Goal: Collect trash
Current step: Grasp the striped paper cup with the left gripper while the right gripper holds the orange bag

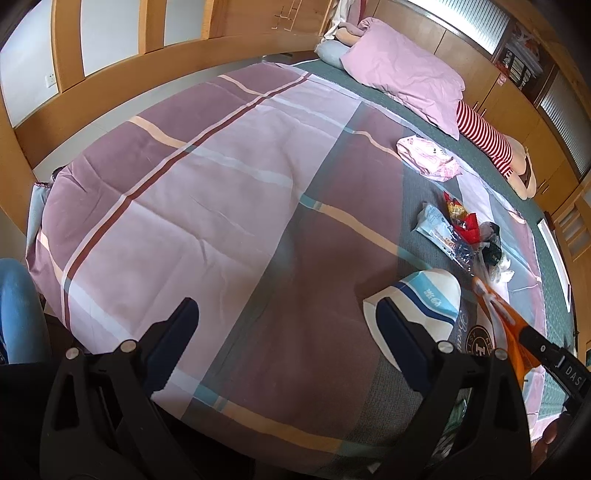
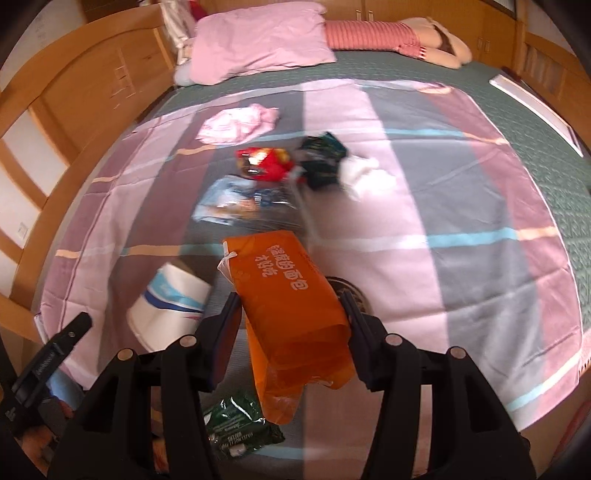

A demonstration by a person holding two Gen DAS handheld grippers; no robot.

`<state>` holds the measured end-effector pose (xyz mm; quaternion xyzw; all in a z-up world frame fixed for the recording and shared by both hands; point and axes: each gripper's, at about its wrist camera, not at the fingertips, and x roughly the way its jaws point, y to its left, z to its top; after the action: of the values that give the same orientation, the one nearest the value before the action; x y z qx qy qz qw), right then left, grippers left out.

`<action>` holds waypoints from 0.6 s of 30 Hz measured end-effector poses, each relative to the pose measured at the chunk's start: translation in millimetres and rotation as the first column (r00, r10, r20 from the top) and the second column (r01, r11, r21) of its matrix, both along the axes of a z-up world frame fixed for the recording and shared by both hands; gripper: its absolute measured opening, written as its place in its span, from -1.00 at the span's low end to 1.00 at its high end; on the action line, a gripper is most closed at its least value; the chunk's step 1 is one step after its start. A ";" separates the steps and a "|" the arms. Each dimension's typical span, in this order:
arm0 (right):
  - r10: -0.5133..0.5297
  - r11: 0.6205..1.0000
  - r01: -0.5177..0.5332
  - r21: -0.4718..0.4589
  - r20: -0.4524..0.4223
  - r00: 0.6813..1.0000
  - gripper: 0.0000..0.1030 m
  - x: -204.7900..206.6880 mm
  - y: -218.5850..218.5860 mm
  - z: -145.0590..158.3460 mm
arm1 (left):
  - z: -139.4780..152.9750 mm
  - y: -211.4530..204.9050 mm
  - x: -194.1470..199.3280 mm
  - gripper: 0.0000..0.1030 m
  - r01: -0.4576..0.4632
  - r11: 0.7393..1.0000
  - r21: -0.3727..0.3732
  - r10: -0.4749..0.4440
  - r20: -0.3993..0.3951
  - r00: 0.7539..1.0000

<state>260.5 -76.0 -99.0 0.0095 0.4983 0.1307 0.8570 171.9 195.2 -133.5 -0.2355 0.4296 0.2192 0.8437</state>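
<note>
My right gripper [image 2: 290, 299] is shut on an orange bread wrapper [image 2: 295, 325], held above the plaid bed sheet [image 2: 461, 229]; the wrapper [image 1: 491, 299] also shows in the left wrist view. Beyond it lies a heap of trash: a red snack wrapper [image 2: 266, 162], a blue packet [image 2: 225, 203], a dark green wrapper [image 2: 321, 155] and a white tissue [image 2: 362, 170]. A white paper cup with blue stripes [image 2: 170, 306] lies on its side. My left gripper [image 1: 287, 306] stands open over the sheet, its right finger in front of the cup [image 1: 424, 295], nothing between its fingers.
A green wrapper [image 2: 236, 424] lies near the bed's front edge on a grey piece with a round emblem [image 1: 476, 332]. A pink crumpled bag [image 2: 240, 123], a pink pillow [image 2: 258, 40] and a striped plush doll [image 2: 388, 35] lie farther back. Wooden furniture surrounds the bed. A person's leg in jeans [image 1: 18, 306] is at the left.
</note>
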 end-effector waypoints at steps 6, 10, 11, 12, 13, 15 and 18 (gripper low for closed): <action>-0.056 0.998 0.056 0.006 -0.027 0.998 0.05 1.7 -18.3 -10.9 | -0.7 -2.0 0.6 0.87 0.009 1.000 0.008 -0.009 -0.006 1.000; -0.072 0.997 0.072 0.007 -0.040 0.997 0.05 2.7 -23.4 -16.2 | -0.8 -2.2 0.0 0.87 0.012 1.000 0.007 -0.012 -0.006 1.000; -0.077 0.997 0.077 0.009 -0.040 0.996 0.05 3.3 -24.4 -16.7 | -0.8 -2.2 0.1 0.87 0.011 1.000 0.007 -0.011 -0.006 1.000; -0.080 0.997 0.080 0.011 -0.040 0.996 0.05 3.9 -25.4 -16.6 | -0.7 -2.2 0.2 0.87 0.012 1.000 0.008 -0.012 -0.005 1.000; -0.081 0.997 0.082 0.011 -0.039 0.996 0.05 3.8 -26.7 -16.6 | -0.8 -2.3 0.3 0.87 0.013 1.000 0.009 -0.013 -0.005 1.000; -0.083 0.996 0.083 0.009 -0.037 0.996 0.05 4.3 -27.2 -16.7 | -1.2 -3.0 0.6 0.87 0.017 1.000 0.011 -0.017 -0.007 1.000; -0.080 0.997 0.080 0.007 -0.040 0.996 0.05 4.1 -26.6 -18.2 | -2.4 -3.8 1.7 0.87 0.023 1.000 0.010 -0.023 -0.010 1.000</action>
<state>264.6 -102.7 -117.2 0.0354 0.5137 0.0982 0.8516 173.5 191.4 -136.0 -0.2253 0.4354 0.2127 0.8452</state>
